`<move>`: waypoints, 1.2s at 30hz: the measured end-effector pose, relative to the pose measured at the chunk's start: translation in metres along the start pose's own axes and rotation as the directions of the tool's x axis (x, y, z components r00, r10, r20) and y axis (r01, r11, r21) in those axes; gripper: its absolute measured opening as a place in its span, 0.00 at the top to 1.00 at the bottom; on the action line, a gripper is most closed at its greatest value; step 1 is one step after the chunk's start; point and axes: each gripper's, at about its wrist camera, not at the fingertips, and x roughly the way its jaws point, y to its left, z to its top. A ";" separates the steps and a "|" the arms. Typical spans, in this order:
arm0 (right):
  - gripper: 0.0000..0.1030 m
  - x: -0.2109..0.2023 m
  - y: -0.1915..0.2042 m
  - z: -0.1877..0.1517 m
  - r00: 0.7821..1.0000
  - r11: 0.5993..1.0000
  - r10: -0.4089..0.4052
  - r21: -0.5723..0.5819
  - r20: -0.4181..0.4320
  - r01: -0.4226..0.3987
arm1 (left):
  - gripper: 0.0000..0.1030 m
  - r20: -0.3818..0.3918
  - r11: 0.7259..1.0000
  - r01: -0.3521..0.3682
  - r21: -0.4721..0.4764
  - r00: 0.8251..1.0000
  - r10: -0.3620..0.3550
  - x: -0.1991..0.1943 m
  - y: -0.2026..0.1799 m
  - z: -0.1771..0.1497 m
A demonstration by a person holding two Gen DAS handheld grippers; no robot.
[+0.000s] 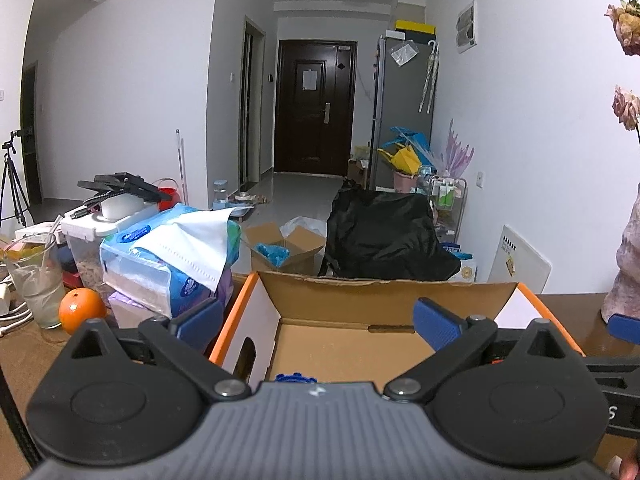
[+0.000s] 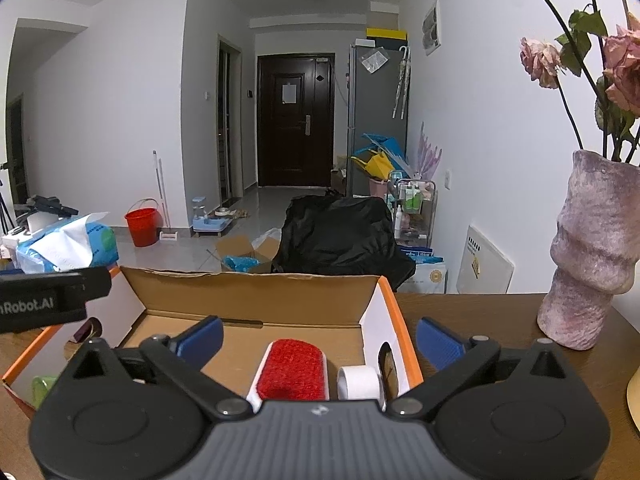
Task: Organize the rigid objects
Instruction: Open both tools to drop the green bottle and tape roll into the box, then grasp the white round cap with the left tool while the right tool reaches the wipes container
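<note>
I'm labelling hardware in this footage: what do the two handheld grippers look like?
Both match: the left gripper and right gripper have a ribbed grey body, round black pivot housings, black linkage arms with silver rivets, and blue ribbed finger pads. White lettering ending "Robot.AI" marks the left one's black side, seen from the right wrist.

1. One cardboard box (image 2: 256, 288) with orange edges sits on the table.
2. One red brush (image 2: 292, 368) lies inside it.
3. One white roll of tape (image 2: 358, 382) lies beside the brush.
4. One orange (image 1: 82, 310).
5. One pink vase (image 2: 588, 252).
6. Two grippers: left gripper (image 1: 318, 320), right gripper (image 2: 320, 336).
</note>
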 end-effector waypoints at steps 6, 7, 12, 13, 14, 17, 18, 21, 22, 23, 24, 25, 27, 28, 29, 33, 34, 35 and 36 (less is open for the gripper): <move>0.00 -0.011 0.001 -0.002 1.000 1.000 -0.008 -0.007 0.012 0.008 | 0.00 -0.009 1.000 -0.001 -0.002 1.000 0.001 -0.007 0.002 -0.002; 0.00 -0.013 0.001 -0.002 1.000 1.000 -0.009 -0.008 0.014 0.009 | 0.00 -0.009 1.000 -0.001 -0.002 1.000 0.001 -0.009 0.002 -0.002; 0.00 -0.024 0.001 -0.004 1.000 1.000 -0.008 -0.010 0.023 0.009 | 0.00 -0.004 1.000 -0.004 0.000 1.000 0.004 -0.016 0.005 -0.004; 0.00 -0.026 0.001 -0.004 1.000 1.000 -0.009 -0.010 0.024 0.009 | 0.00 -0.003 1.000 -0.005 0.000 1.000 0.005 -0.019 0.006 -0.005; 0.00 -0.028 0.000 -0.005 1.000 1.000 -0.009 -0.011 0.026 0.010 | 0.00 -0.001 1.000 -0.005 0.000 1.000 0.005 -0.021 0.007 -0.006; 0.00 -0.035 -0.001 -0.007 0.999 1.000 -0.010 -0.011 0.030 0.011 | 0.00 0.001 1.000 -0.008 0.000 1.000 0.008 -0.028 0.008 -0.008; 0.00 -0.038 -0.001 -0.008 0.999 1.000 -0.011 -0.011 0.032 0.011 | 0.00 0.001 1.000 -0.008 0.000 1.000 0.008 -0.031 0.009 -0.008; 0.00 -0.047 -0.002 -0.011 0.999 1.000 -0.011 -0.011 0.035 0.012 | 0.00 0.000 1.000 -0.009 0.003 1.000 0.009 -0.037 0.010 -0.012; 0.00 -0.049 -0.002 -0.013 0.999 1.000 -0.011 -0.012 0.036 0.012 | 0.00 0.000 1.000 -0.009 0.004 1.000 0.009 -0.040 0.011 -0.013; 0.00 -0.052 -0.002 -0.013 0.999 1.000 -0.011 -0.012 0.037 0.012 | 0.00 -0.001 1.000 -0.010 0.005 1.000 0.010 -0.042 0.011 -0.014; 0.00 -0.055 -0.002 -0.015 0.999 1.000 -0.012 -0.012 0.037 0.013 | 0.00 -0.002 1.000 -0.010 0.005 1.000 0.010 -0.044 0.011 -0.015; 0.00 -0.058 -0.002 -0.016 0.999 1.000 -0.013 -0.012 0.037 0.013 | 0.00 -0.002 1.000 -0.010 0.005 1.000 0.010 -0.047 0.012 -0.017; 0.00 -0.061 -0.003 -0.017 0.999 1.000 -0.013 -0.012 0.038 0.013 | 0.00 -0.001 1.000 -0.009 0.003 1.000 0.009 -0.053 0.014 -0.019; 0.00 -0.063 -0.003 -0.018 0.999 1.000 -0.014 -0.012 0.038 0.014 | 0.00 0.001 1.000 -0.009 0.002 1.000 0.009 -0.056 0.015 -0.021; 0.00 -0.065 -0.004 -0.019 0.999 1.000 -0.014 -0.012 0.039 0.015 | 0.00 0.002 1.000 -0.010 0.001 1.000 0.010 -0.059 0.016 -0.022; 0.00 -0.079 -0.006 -0.026 0.999 1.000 -0.017 -0.012 0.044 0.017 | 0.00 0.004 1.000 -0.017 -0.008 1.000 0.017 -0.070 0.022 -0.027; 0.00 -0.082 -0.007 -0.028 0.999 1.000 -0.018 -0.012 0.044 0.019 | 0.00 0.005 1.000 -0.018 -0.009 1.000 0.018 -0.073 0.023 -0.029; 0.00 -0.086 -0.008 -0.030 0.999 1.000 -0.020 -0.011 0.043 0.020 | 0.00 0.005 1.000 -0.021 -0.011 1.000 0.021 -0.076 0.025 -0.030; 0.00 -0.089 -0.010 -0.030 0.999 1.000 -0.021 -0.010 0.042 0.022 | 0.00 0.006 1.000 -0.023 -0.013 1.000 0.023 -0.079 0.026 -0.032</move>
